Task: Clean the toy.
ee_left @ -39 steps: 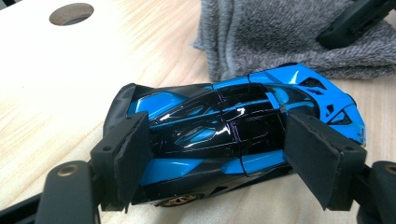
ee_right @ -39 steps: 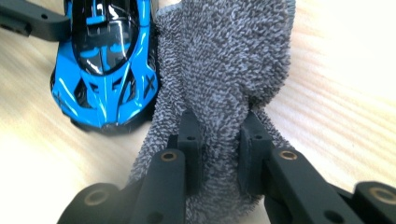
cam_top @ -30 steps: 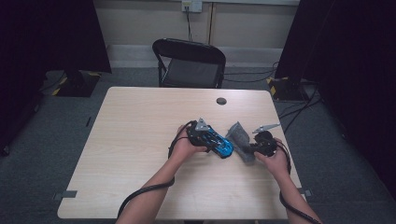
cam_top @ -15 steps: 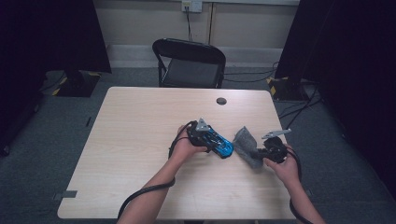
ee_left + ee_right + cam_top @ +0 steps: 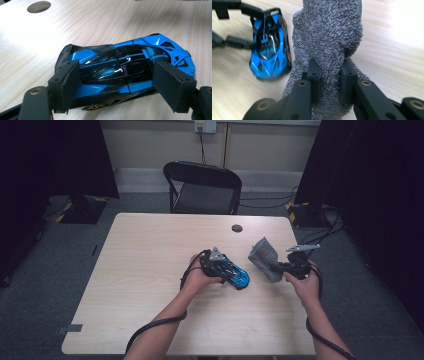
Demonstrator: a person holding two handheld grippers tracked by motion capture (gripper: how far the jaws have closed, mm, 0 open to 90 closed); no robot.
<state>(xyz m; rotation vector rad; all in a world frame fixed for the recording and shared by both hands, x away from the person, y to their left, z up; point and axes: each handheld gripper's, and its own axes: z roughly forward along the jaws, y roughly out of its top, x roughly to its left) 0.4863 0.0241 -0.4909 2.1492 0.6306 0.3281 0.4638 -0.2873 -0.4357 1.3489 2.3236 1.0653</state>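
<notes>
At centre frame the blue toy car is clamped across its body on the table by the left gripper, steadied for wiping, while the grey cloth is pinched in the right gripper, lifted just right of it.

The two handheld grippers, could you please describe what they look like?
Both are black. The left gripper has two flat, dark padded jaws on bars with brass-coloured pivot rivets; the right gripper has narrower black jaws with the same rivets. Each carries a grey three-cornered plate and trails a black cable. The forearms are bare.
</notes>
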